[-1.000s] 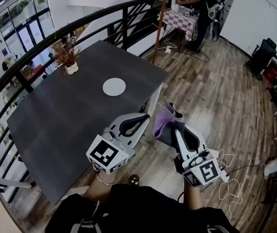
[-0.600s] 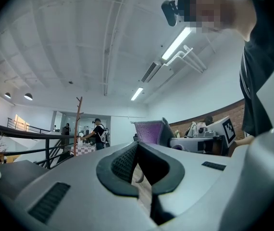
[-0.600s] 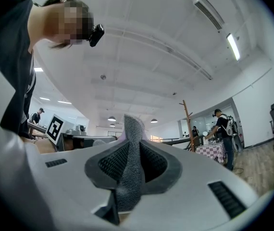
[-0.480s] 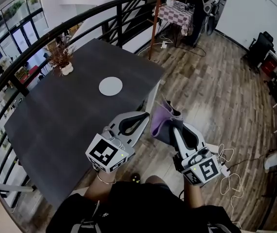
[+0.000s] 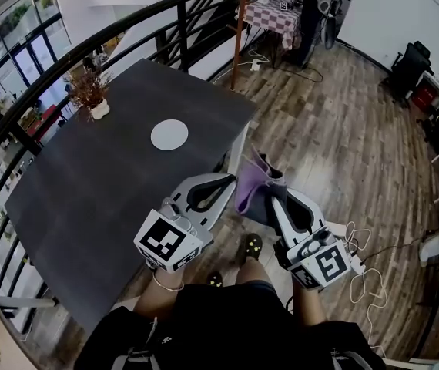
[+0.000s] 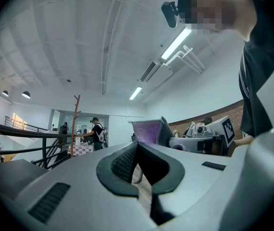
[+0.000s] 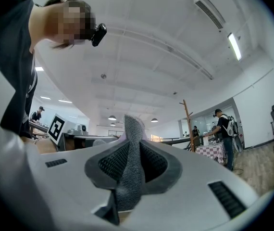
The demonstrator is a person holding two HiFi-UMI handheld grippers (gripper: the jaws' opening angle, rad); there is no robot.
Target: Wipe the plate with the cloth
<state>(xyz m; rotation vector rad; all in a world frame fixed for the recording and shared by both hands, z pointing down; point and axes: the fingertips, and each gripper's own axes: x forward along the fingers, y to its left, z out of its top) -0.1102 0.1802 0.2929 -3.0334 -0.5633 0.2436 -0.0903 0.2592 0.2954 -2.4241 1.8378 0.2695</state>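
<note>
While right gripper [image 5: 273,194] clamps cloth [image 5: 250,189], 1 plate [image 5: 169,135] on table [image 5: 88,187], plant [image 5: 88,91] beyond.

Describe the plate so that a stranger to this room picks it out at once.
Find the large dark grey rectangular table that fills the left of the head view. On its top, toward the right corner, lies a small flat round white plate. Its only neighbour, a dried plant in a white pot, stands upright at the far edge.

The dark grey desk [image 5: 104,199] carried a round white plate [image 5: 169,135] toward its far side and a small potted plant [image 5: 95,102] near its far left corner, the two well apart
</note>
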